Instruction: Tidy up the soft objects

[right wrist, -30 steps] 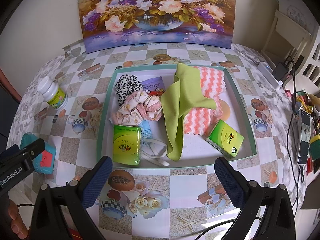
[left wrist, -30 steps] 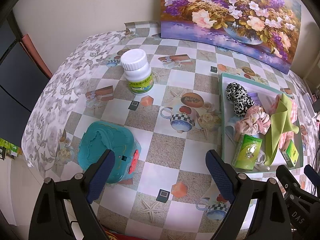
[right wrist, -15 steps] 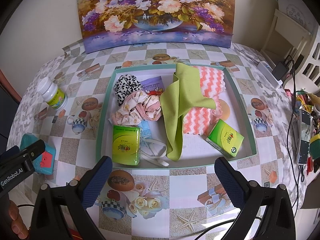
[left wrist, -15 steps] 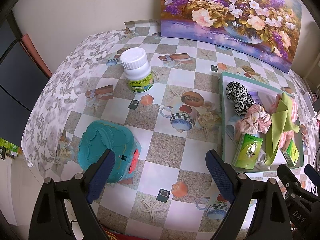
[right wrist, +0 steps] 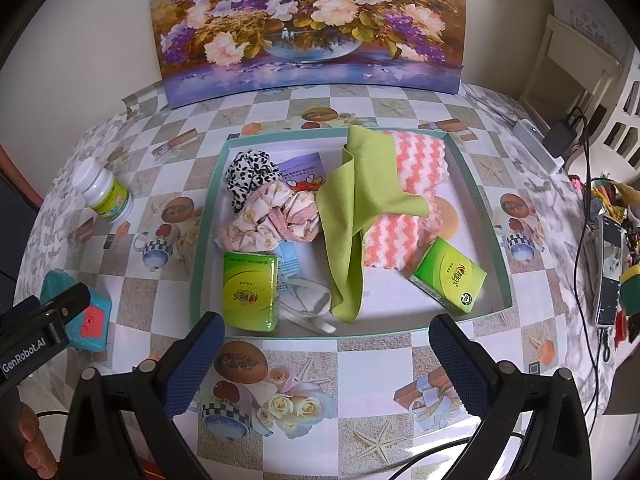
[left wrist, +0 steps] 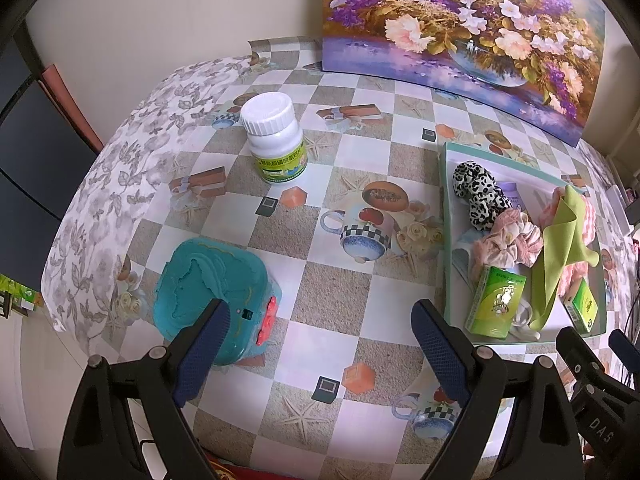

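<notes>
A shallow green-rimmed tray (right wrist: 498, 248) on the table holds soft things: a lime-green cloth (right wrist: 360, 200) draped over an orange-and-white knitted cloth (right wrist: 416, 160), a black-and-white spotted scrunchie (right wrist: 250, 172), a pink floral scrunchie (right wrist: 272, 220), a face mask (right wrist: 308, 308), and two green tissue packs (right wrist: 250, 296) (right wrist: 450, 282). My right gripper (right wrist: 324, 356) hovers open over the tray's near edge, holding nothing. My left gripper (left wrist: 320, 344) hangs open above bare tablecloth, left of the tray (left wrist: 442, 240), its left finger in front of a teal box (left wrist: 212, 288).
A white pill bottle (left wrist: 276, 136) stands at the table's back left. A flower painting (right wrist: 308, 20) leans against the wall behind the tray. Cables, a phone (right wrist: 610, 272) and a charger (right wrist: 562, 136) lie along the right edge. The checked tablecloth (right wrist: 360, 380) runs to the near edge.
</notes>
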`<state>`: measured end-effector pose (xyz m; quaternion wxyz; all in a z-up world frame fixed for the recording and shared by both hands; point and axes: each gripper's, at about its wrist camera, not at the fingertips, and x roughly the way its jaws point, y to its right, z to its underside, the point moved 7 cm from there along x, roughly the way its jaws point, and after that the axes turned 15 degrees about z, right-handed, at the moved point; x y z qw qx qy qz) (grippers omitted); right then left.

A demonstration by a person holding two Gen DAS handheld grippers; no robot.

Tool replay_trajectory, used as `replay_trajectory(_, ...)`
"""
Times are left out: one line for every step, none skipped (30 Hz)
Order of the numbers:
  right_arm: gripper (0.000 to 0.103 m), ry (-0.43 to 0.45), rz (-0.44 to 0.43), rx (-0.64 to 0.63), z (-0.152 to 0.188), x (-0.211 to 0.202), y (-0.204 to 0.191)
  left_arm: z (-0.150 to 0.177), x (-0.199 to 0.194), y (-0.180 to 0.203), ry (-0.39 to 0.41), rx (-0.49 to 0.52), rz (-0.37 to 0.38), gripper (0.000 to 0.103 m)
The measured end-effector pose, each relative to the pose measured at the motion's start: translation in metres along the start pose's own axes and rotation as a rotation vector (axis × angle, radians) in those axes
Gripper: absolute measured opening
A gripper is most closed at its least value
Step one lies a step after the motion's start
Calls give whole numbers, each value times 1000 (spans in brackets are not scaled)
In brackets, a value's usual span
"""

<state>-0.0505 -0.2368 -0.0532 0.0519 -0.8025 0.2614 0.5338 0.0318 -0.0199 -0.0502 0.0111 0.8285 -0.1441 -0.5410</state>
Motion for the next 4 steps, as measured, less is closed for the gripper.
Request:
replay_trajectory(103, 1, 0, -1, 0, 0, 0, 0, -1, 1, 7, 2, 4, 92)
replay_trajectory(103, 0, 0, -1, 0, 0, 0, 0, -2, 1, 10, 3, 6, 92)
replay_trajectory(103, 0, 0, -2, 0, 0, 0, -1, -2, 0, 12, 5, 5, 92)
replay_trajectory(103, 0, 0, -2, 0, 0, 0, -1, -2, 0, 12, 7, 6, 92)
